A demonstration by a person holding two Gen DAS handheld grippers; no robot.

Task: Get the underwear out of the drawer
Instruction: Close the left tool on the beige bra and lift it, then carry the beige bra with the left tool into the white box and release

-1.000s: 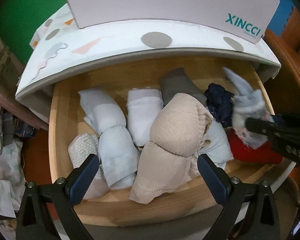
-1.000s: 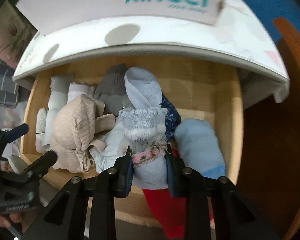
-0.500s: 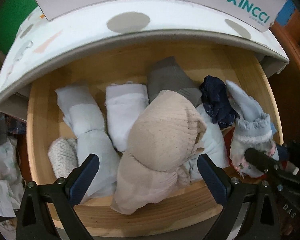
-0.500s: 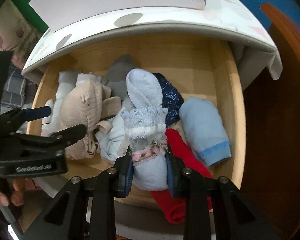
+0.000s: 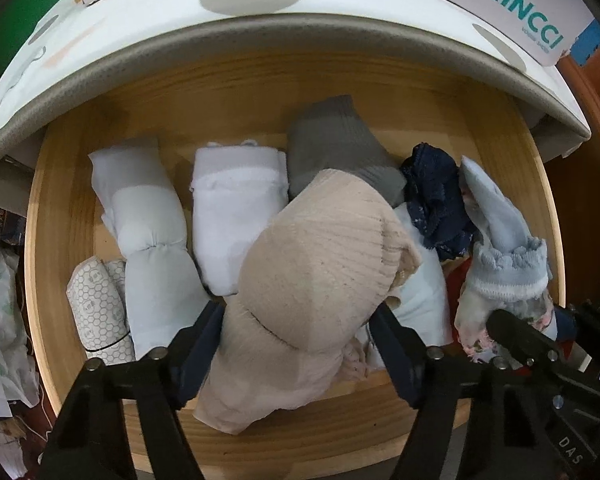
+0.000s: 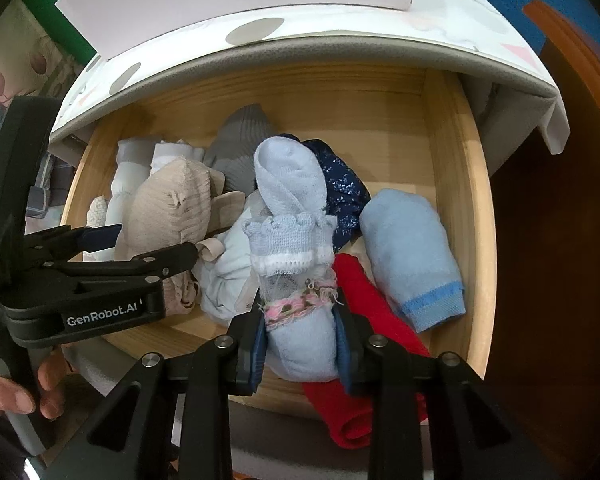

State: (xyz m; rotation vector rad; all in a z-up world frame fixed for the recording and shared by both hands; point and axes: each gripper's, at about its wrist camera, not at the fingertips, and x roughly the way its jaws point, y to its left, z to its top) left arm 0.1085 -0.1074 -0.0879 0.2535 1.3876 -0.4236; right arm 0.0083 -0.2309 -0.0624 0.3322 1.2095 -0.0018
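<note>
- right gripper (image 6: 300, 340) clamped on light-blue lace-trimmed underwear (image 6: 290, 216), lifted over wooden drawer (image 6: 448, 152) front
- left gripper (image 5: 296, 352) fingers closing around beige bra (image 5: 316, 264), contact unclear

Red garment (image 6: 374, 344) partly under pale-blue bundle (image 6: 300, 332)

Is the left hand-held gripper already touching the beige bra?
Touching. In the left wrist view, the left hand-held gripper straddles the beige bra, and both finger pads press against its sides with no gap visible.
</note>
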